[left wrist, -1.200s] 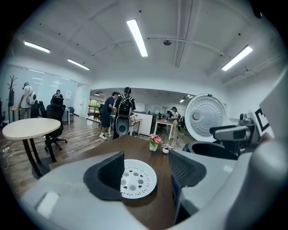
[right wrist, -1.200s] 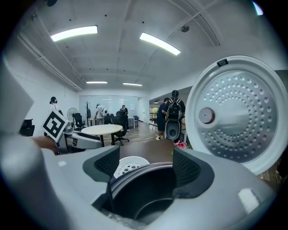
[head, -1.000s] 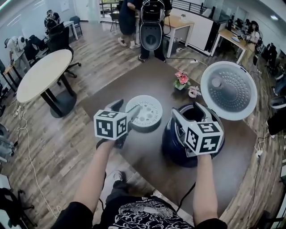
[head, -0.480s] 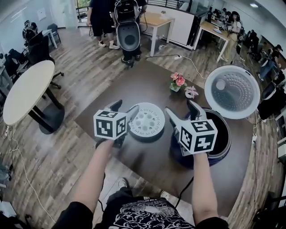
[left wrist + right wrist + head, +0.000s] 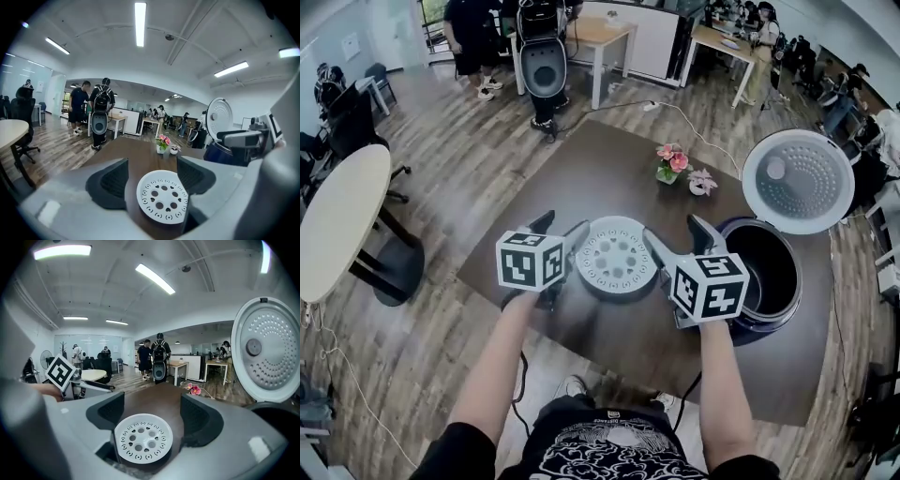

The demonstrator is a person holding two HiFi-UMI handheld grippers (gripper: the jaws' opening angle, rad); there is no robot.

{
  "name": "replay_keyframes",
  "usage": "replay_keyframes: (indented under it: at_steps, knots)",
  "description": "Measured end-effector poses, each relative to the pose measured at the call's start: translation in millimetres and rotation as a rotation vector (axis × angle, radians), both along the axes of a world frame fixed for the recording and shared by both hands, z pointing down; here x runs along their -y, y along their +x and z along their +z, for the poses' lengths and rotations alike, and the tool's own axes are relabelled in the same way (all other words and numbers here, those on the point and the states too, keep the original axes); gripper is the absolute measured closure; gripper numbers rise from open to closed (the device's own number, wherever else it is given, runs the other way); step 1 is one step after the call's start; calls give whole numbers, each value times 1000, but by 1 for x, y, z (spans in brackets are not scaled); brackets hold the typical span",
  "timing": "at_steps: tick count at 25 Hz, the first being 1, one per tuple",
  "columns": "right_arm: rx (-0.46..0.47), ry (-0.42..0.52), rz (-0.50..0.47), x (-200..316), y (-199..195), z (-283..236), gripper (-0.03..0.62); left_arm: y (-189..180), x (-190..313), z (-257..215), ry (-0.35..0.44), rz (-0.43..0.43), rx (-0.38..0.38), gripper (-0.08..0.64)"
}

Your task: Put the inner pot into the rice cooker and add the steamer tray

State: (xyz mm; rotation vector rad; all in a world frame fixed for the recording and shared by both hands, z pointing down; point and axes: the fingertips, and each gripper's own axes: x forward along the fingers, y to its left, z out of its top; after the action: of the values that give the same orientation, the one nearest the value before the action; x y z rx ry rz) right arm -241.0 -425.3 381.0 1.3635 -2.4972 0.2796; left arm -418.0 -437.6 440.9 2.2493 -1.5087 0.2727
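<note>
Head view with both gripper views, taken at the start of the second step of the task. The rice cooker (image 5: 769, 317) stands at the right of the dark table (image 5: 600, 169) with its lid (image 5: 797, 180) swung fully up. A pale rim around its dark cavity suggests that the inner pot (image 5: 764, 267) is already seated, though the pot itself cannot be made out clearly. The step in hand is therefore judged to be fetching the steamer tray (image 5: 616, 255), a white perforated disc lying flat on the table just left of the cooker. The left gripper (image 5: 562, 228) and the right gripper (image 5: 676, 234) flank the tray from either side. In each gripper view the jaws stand wide apart with the tray framed ahead between them, and no pad presses on it; both grippers hold nothing. A small pot of flowers (image 5: 672, 162) sits further back, well apart from the work. The next move calls for bringing the jaws down to the tray's thin rim and closing on opposite edges, then lifting it level and carrying it right over the open cooker. The likely difficulty is the low, flat rim, which gives the pads little to bite on.
</note>
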Motion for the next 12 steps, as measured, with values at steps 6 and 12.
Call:
replay_keyframes:
  at_steps: [6,12]
  knots:
    - [72,-108,110,1,-8,54,230,-3,13,34,-59,91,7,233]
    - [116,-217,214,-3,-5,111,230,2,25,71,-138,165,2,233]
